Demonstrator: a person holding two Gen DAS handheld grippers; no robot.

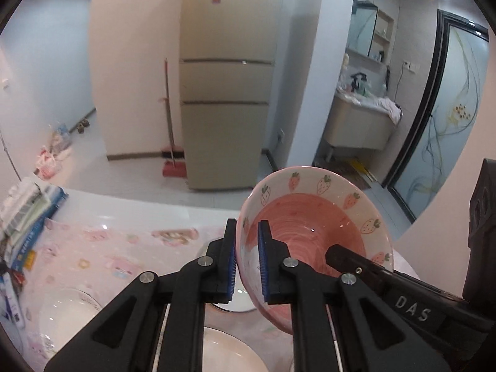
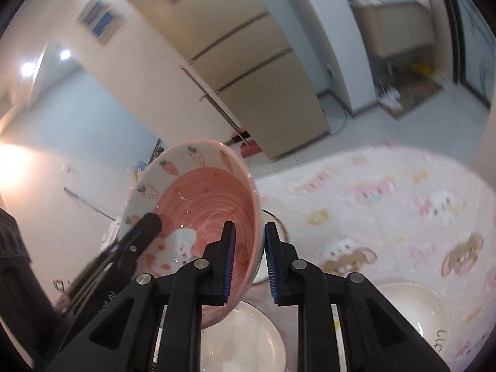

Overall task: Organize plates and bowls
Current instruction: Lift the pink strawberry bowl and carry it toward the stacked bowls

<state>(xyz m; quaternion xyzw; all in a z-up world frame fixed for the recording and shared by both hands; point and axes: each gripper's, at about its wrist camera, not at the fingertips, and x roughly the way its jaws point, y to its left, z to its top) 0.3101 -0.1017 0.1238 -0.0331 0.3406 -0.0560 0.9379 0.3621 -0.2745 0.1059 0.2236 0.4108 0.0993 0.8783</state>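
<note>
A pink bowl with strawberry print (image 1: 313, 217) is held in the air above the table, tilted, by both grippers. My left gripper (image 1: 248, 260) is shut on the bowl's left rim, one finger inside and one outside. My right gripper (image 2: 249, 260) is shut on the opposite rim of the same bowl (image 2: 201, 204). Each gripper's finger shows inside the bowl in the other's view. Below the bowl a white plate (image 2: 257, 338) lies on the table; it also shows in the left wrist view (image 1: 223, 353).
The table wears a pink cartoon-print cloth (image 2: 387, 217). A clear glass bowl (image 1: 65, 319) sits at the left, a white dish (image 2: 412, 313) at the right. Boxes and packets (image 1: 28, 217) lie at the table's left edge. A fridge (image 1: 226, 93) stands beyond.
</note>
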